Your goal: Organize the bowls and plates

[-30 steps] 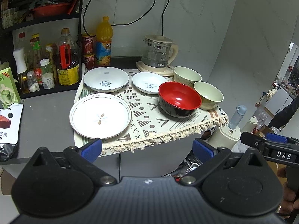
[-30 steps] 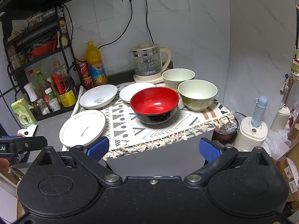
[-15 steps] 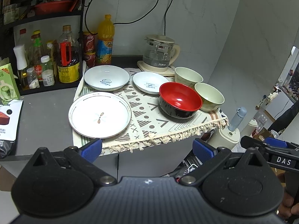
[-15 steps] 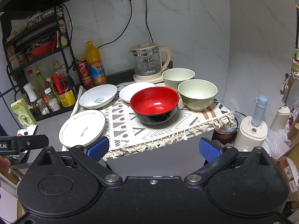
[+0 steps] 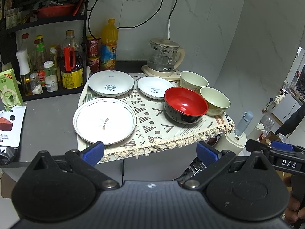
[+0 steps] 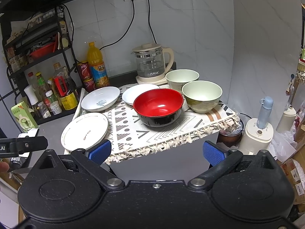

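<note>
Left gripper (image 5: 150, 152) is held off the front edge of the counter, fingers spread wide, nothing between the blue pads (image 5: 94, 151). Right gripper (image 6: 155, 151) is likewise spread and empty, held short of the patterned cloth (image 6: 133, 131)

All dishes are seen on the cloth:
- large flat plate (image 5: 104, 121) at front left, overhanging the cloth's left edge
- deep plate with blue lettering (image 5: 111, 83) behind it
- small plate (image 5: 153, 87) to its right, partly hidden by the red bowl in the right wrist view
- red-and-black bowl (image 6: 158, 106) at centre right
- two pale green bowls, near one (image 6: 202, 96) and far one (image 6: 182, 78), upright, close beside each other, not stacked

Glass kettle (image 6: 151, 64) is seen behind the bowls; bottles (image 5: 71, 63) are lined up at left by the rack
</note>
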